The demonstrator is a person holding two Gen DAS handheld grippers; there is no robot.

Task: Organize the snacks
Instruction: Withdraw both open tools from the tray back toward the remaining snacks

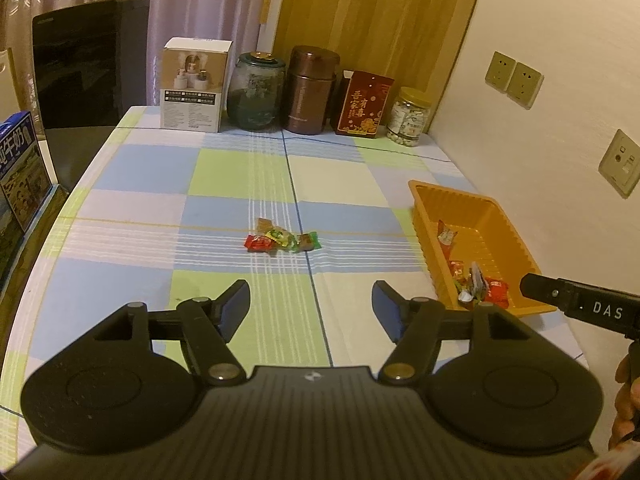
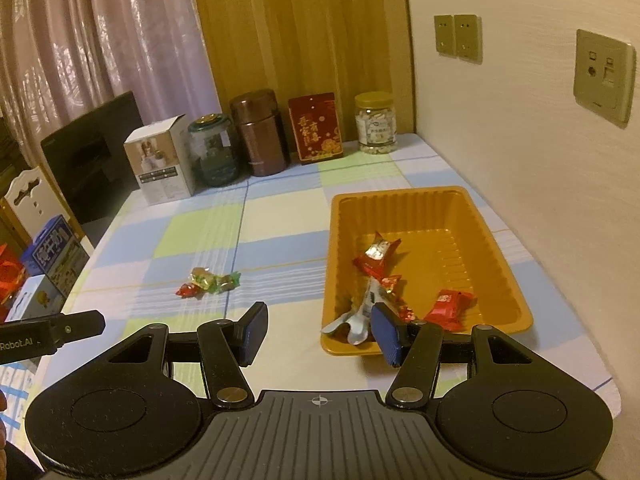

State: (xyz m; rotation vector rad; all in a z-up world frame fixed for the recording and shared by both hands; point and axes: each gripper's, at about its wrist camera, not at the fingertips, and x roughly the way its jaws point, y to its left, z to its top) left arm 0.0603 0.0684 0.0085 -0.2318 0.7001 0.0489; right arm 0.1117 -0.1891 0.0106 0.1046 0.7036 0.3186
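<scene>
1. Left gripper (image 1: pixel 311 308): blue-padded jaws spread apart, nothing between them, aimed down at the checked blue, green and white tablecloth (image 1: pixel 132 168).
2. Right gripper (image 2: pixel 320 330): jaws likewise parted and empty, hovering just in front of the near rim of the shallow orange ribbed plastic tray (image 2: pixel 496 256).
3. Task items: small cluster of wrapped candies in red, yellow and green foil (image 1: pixel 282 240), lying loose on the cloth ahead of the left gripper and well apart from the tray.
4. Already in the tray: several red foil-wrapped sweets (image 2: pixel 450 308) and a crumpled silver wrapper (image 2: pixel 352 322) near the front wall.
5. Likely next step: reaching forward to the loose cluster, pinching one piece, carrying it across to the tray.
6. Risk: candies touching each other, so closing on one could nudge or scatter its neighbours, or catch two at once.
7. Risk: twisted wrapper ends being thin and slick, so a pinch on a tail alone could slip mid-carry.
8. Risk: soft cloth bunching under the pads if lowered too far, dragging the pile.
9. Risk: lightweight tray sliding or tipping if a finger clips its rim; the right gripper sits close enough for that.
10. Risk: both grippers crowding the same narrow space and colliding.
</scene>
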